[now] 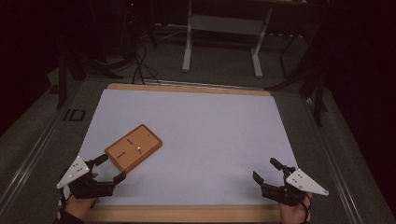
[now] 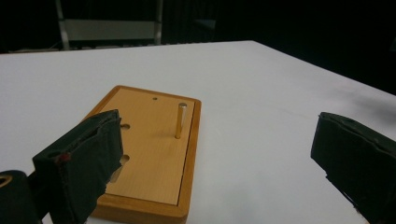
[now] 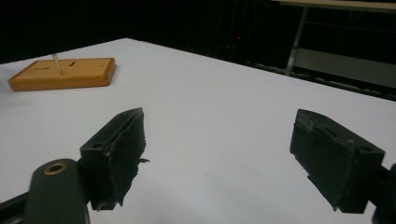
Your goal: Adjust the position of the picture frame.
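Note:
A flat wooden board (image 1: 133,147) with small holes and slots lies on the white sheet at the left. A thin metal pin (image 2: 180,121) stands upright in it; the pin (image 1: 139,149) shows as a bright dot from above. My left gripper (image 1: 111,168) is open at the board's near corner, one jaw beside the board's edge, the other on the bare sheet. In the left gripper view the board (image 2: 149,158) lies right ahead of the left jaw. My right gripper (image 1: 268,169) is open at the near right, nothing between its jaws. The board (image 3: 63,73) is far off in its view.
The white sheet (image 1: 201,135) covers a wooden table (image 1: 187,213) whose edge shows at front and back. A white desk frame (image 1: 222,35) stands on the floor beyond. The surroundings are dark.

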Motion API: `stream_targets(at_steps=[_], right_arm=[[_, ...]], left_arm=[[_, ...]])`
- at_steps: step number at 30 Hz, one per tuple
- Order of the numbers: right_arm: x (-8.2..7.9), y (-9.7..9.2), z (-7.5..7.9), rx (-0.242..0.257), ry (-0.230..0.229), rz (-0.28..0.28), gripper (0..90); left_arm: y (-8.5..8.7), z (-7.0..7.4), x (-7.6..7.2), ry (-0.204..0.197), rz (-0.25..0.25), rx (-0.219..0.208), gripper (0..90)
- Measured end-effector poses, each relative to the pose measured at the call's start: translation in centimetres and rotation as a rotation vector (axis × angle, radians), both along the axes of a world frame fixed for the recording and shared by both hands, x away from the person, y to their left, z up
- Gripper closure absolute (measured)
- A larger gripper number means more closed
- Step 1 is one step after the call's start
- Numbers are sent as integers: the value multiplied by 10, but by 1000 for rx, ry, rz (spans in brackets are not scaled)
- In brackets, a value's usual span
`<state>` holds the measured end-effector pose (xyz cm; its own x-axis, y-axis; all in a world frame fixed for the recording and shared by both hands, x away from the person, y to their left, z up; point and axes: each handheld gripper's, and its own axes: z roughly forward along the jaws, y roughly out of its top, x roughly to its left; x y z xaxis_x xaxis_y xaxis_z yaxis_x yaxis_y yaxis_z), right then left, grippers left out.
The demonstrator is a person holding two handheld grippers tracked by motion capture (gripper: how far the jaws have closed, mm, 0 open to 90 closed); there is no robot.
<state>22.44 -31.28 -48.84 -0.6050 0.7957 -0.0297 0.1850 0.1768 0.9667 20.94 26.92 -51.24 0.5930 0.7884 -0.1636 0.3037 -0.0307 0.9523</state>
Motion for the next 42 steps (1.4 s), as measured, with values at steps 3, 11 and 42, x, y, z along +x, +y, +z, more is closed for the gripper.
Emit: stream_targets(at_steps=[3, 11, 42], right_arm=[[1, 4, -1, -37, 0, 19, 154], [-2, 10, 2, -55, -6, 22, 150], [1, 12, -2, 7, 29, 69, 173]], left_arm=[[-1, 1, -1, -11, 0, 3, 27], [-1, -2, 6, 21, -29, -3, 27], [-22, -8, 79, 87, -119, 169, 315]])
